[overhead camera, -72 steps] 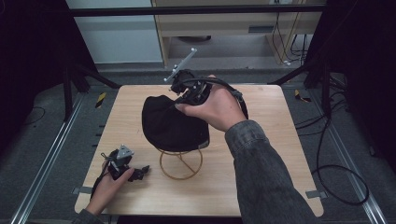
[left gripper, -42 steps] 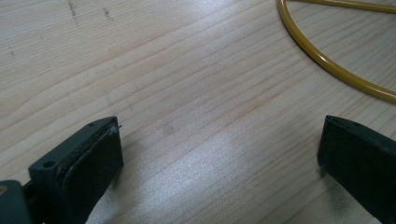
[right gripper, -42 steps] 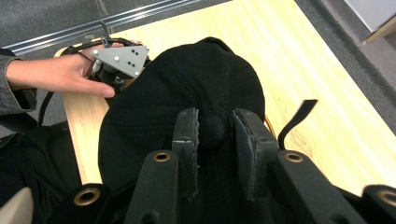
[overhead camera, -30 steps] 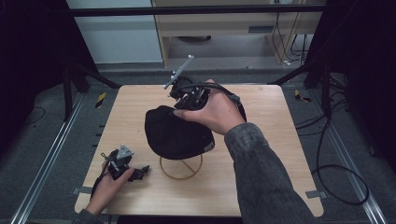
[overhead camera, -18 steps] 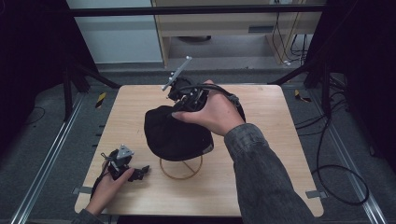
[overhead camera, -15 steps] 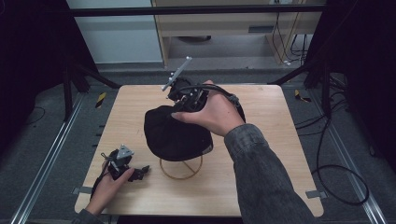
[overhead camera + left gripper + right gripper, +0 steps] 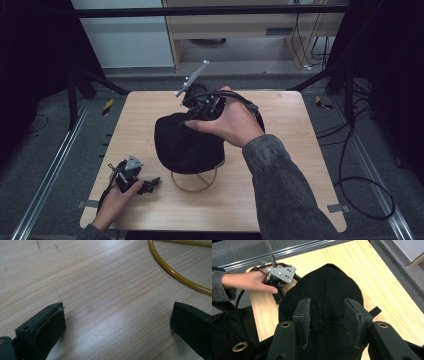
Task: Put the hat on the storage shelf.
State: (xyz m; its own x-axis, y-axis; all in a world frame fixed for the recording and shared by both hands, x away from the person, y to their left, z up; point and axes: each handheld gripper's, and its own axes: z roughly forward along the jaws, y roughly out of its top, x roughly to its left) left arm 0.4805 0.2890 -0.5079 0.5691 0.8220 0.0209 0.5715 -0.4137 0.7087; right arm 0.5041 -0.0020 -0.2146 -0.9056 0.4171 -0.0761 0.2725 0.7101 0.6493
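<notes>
A black cap (image 7: 187, 145) sits on a yellow wire stand (image 7: 194, 181) near the middle of the light wooden table (image 7: 280, 165). In the high view the stand's round base ring lies flat on the table below the cap, just toward the person.

The right gripper (image 7: 192, 117) is held in the right hand (image 7: 227, 122) over the far top of the cap, a grey sleeve (image 7: 285, 190) reaching in from the lower right. A grey rod on this gripper points up and away, and its black cable loops around the back of the hand. In the right gripper view the 2 black jaws stand partly apart, 1 on each side of the button at the crown of the cap (image 7: 324, 307); the fabric bulges up between them, yet whether the pads actually press the cloth cannot be told.

The left gripper (image 7: 145, 186) rests low at the near left part of the table, held by the left hand (image 7: 117, 197), well apart from the cap. Its grey three-cornered plate (image 7: 133, 163) faces up. In the left gripper view its jaws are spread wide over bare wood with nothing between them, and an arc of the yellow ring (image 7: 175, 272) crosses the upper right corner. The right gripper view also shows this hand (image 7: 249, 281) and its grey plate (image 7: 282, 273) beyond the cap
</notes>
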